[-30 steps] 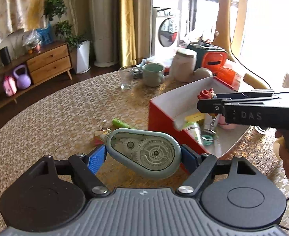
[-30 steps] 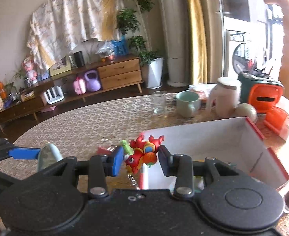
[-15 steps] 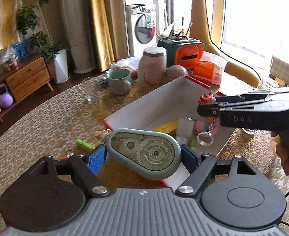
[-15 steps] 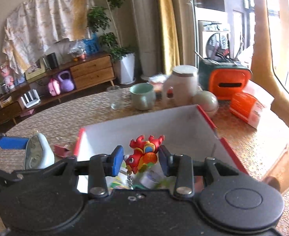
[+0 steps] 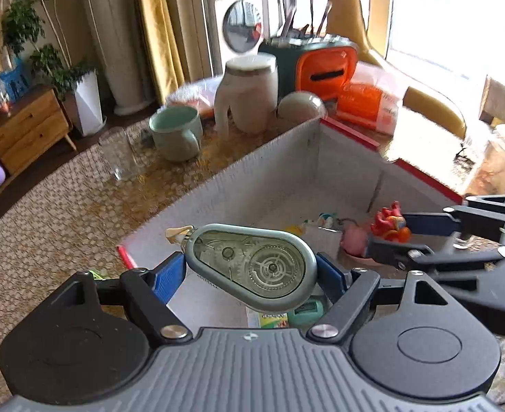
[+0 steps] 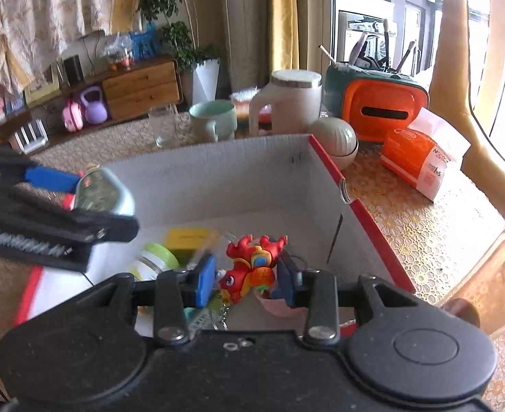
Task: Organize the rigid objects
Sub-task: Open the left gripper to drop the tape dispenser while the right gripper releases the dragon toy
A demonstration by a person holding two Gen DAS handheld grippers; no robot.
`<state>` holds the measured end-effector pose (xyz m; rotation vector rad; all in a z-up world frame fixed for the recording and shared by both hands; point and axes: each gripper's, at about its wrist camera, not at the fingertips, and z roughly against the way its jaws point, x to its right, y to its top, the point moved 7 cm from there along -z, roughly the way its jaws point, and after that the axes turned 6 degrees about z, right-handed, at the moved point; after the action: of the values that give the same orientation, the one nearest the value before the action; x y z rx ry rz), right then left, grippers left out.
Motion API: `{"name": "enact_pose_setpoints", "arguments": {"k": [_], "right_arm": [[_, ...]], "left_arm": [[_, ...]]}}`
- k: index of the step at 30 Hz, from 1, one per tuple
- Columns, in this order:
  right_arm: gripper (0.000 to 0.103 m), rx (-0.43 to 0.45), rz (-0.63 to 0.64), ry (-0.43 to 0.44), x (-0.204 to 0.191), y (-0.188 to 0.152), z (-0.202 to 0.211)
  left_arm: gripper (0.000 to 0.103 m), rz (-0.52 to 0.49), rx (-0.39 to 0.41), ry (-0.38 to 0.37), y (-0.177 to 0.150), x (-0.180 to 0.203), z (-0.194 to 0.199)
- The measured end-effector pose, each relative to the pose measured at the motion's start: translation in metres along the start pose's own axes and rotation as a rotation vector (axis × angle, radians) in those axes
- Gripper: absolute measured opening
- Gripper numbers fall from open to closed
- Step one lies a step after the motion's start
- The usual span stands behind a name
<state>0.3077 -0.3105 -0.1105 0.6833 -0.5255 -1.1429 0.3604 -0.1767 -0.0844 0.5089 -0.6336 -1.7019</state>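
Note:
My left gripper (image 5: 250,271) is shut on a grey-green correction tape dispenser (image 5: 252,266) and holds it over the near left corner of a red cardboard box with a white inside (image 5: 280,161). My right gripper (image 6: 245,279) is shut on a red dragon keychain (image 6: 249,267), held above the inside of the box (image 6: 218,175). In the left wrist view the right gripper (image 5: 388,231) is at the right with the keychain (image 5: 390,221). In the right wrist view the left gripper (image 6: 77,194) holds the dispenser (image 6: 103,192) at the left. Several small items lie in the box.
Behind the box stand a drinking glass (image 5: 118,154), a green mug (image 5: 177,134), a white jug (image 5: 249,92), a round pale container (image 5: 300,106), an orange and green holder (image 5: 324,65) and an orange packet (image 6: 421,158). A jar (image 5: 500,161) stands at the right.
Both grippers have moved forward over the box with their objects. The box now fills the middle of both views, and the two grippers are closer together.

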Motion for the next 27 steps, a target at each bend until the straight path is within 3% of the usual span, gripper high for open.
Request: {"name": "enact_pose_setpoints", "arguments": {"k": [9, 20, 27], "right_arm": [[0.038, -0.064, 0.079, -0.001, -0.011, -0.013, -0.021], [0.040, -0.092, 0.096, 0.001, -0.014, -0.017, -0.034], [0.044, -0.087, 0.078, 0.008, -0.013, -0.015, -0.032]], "left_arm": [[0.082, 0.025, -0.099, 0.008, 0.004, 0.002, -0.062], [0.082, 0.007, -0.176, 0.005, 0.010, 0.008, -0.096], [0.082, 0.052, -0.246, -0.007, 0.006, 0.004, -0.109]]}}
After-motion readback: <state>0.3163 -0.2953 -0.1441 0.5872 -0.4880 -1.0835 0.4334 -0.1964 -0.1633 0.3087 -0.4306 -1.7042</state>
